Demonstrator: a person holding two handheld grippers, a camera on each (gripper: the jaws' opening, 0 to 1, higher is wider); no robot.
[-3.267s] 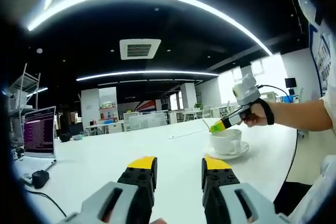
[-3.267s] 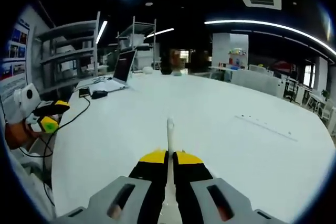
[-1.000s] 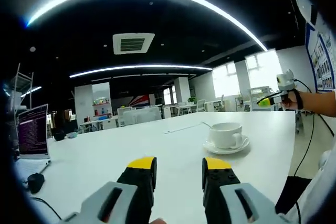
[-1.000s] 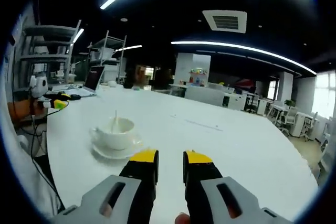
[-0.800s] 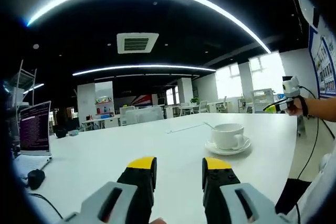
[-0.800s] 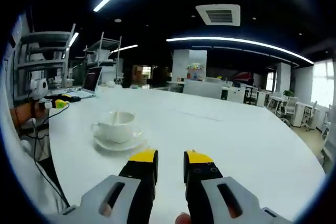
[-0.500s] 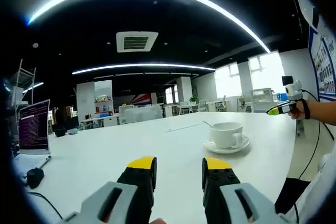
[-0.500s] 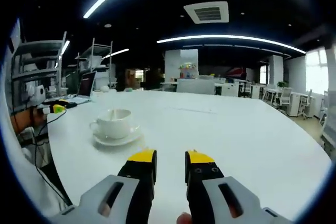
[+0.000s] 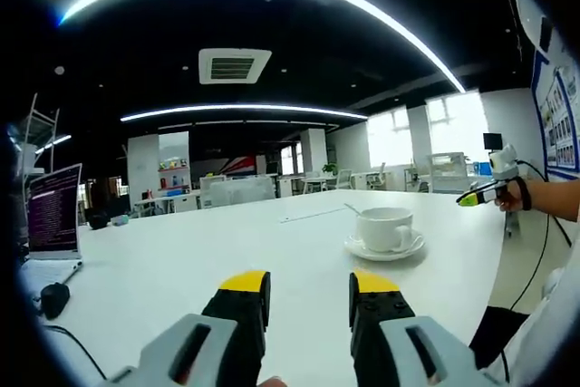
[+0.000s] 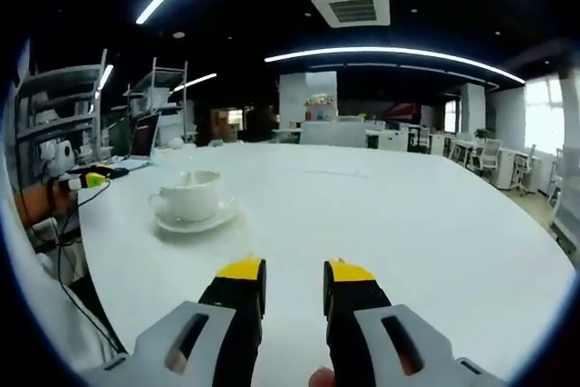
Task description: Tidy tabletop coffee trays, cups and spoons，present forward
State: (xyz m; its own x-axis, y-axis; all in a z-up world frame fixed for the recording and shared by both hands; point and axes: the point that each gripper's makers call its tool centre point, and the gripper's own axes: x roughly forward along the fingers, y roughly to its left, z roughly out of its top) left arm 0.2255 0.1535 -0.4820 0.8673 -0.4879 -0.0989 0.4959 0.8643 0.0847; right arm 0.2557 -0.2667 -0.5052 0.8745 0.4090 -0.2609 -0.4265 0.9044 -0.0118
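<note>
In the left gripper view, your left gripper [image 9: 308,292] hangs low over the white table [image 9: 181,260] with its yellow-tipped jaws apart and nothing between them. I take that as a rest pose, since the set looks finished. The white coffee cup [image 9: 384,228] sits on its white saucer [image 9: 384,247], ahead and to the right of the jaws, well apart from them. The spoon [image 9: 352,210] stands in the cup, its thin handle leaning out over the rim on the side away from the cup's handle. Beyond the cup on that same side your right gripper [image 9: 478,195] is held up off the table, well clear of the saucer; I cannot tell from here how its jaws stand. A laptop [image 9: 53,221] stands far across the table from the cup, with a dark mouse [image 9: 54,298] near it.

In the right gripper view, your right gripper [image 10: 294,285] also has its jaws apart and empty, pulled back from the cup [image 10: 188,195], which lies ahead to the left on its saucer [image 10: 192,220]. The cup is plain glossy white, upright, centred on the saucer, its handle turned left. The spoon is only a pale blur inside the rim here. Beyond the cup, your left gripper [image 10: 80,181] hangs over the table's [image 10: 408,224] edge. Cup, saucer and spoon look stacked as one set, so the presenting seems essentially done.
</note>
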